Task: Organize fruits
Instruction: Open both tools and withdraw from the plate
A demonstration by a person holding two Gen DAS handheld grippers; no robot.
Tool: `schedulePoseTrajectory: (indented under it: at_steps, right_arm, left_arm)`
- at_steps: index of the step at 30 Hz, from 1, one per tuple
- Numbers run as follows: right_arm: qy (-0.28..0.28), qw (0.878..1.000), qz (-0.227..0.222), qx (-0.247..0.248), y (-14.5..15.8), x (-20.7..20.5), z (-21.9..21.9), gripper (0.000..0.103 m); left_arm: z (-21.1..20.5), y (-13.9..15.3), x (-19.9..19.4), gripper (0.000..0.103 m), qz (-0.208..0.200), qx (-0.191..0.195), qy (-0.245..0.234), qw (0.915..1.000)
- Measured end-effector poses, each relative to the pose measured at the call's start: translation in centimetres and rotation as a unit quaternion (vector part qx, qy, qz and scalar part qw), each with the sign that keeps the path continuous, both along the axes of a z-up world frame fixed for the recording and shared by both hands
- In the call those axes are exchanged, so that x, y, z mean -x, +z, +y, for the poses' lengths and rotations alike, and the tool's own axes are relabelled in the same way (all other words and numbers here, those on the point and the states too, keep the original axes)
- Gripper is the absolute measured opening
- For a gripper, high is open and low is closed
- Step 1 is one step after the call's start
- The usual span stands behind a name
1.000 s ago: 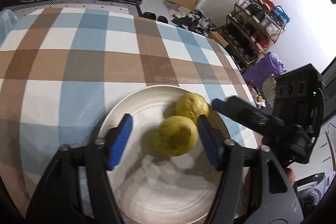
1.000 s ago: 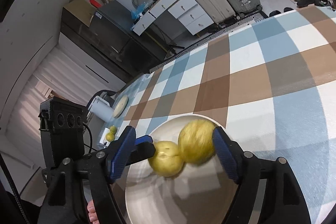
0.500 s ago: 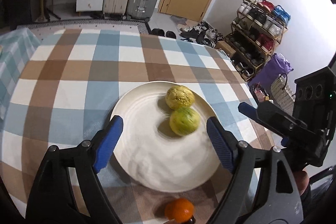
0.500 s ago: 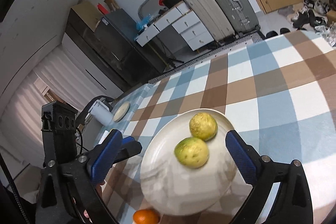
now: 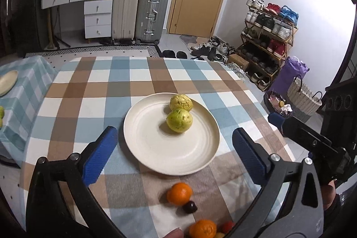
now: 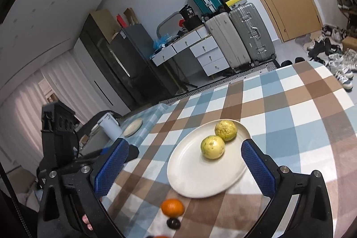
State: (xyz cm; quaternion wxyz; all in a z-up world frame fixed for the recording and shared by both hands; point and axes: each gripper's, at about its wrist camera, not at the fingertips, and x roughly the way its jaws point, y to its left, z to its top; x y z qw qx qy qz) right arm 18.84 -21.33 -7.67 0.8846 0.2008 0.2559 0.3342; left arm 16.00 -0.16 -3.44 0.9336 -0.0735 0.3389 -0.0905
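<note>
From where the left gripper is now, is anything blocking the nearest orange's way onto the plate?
Nothing visible does. The orange sits on bare tablecloth just short of the plate; the dark plum lies on its near side, and the two guavas sit at the plate's far side.

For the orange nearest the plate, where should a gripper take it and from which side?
Grip the orange across its middle, coming down from above with the jaws on its left and right sides. It is round, so any diameter would do, but a dark small fruit sits against its near side and the plate rim lies just beyond.
</note>
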Motion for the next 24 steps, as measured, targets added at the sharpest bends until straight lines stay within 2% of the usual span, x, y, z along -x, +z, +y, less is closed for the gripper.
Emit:
schedulePoseTrajectory:
  at_steps: [7, 12, 24]
  right_arm:
    - [-0.017, 1.0, -0.011, 0.004, -0.4, 4.0, -0.8, 0.103]
    - [-0.027, 0.999, 0.004, 0.016, -1.5, 6.2, -1.3, 0.103]
    - [-0.008, 0.996, 0.017, 0.083, -4.5, 12.2, 0.5, 0.103]
  left_arm:
    - [0.0, -0.1, 4.1, 0.102, 0.005, 0.0, 0.01, 0.9999]
    - [0.3, -1.3, 7.1, 0.102, 0.012, 0.004, 0.017, 0.9998]
    - [1.7, -5.3, 12.7, 0.102, 0.036, 0.012, 0.021, 0.9991]
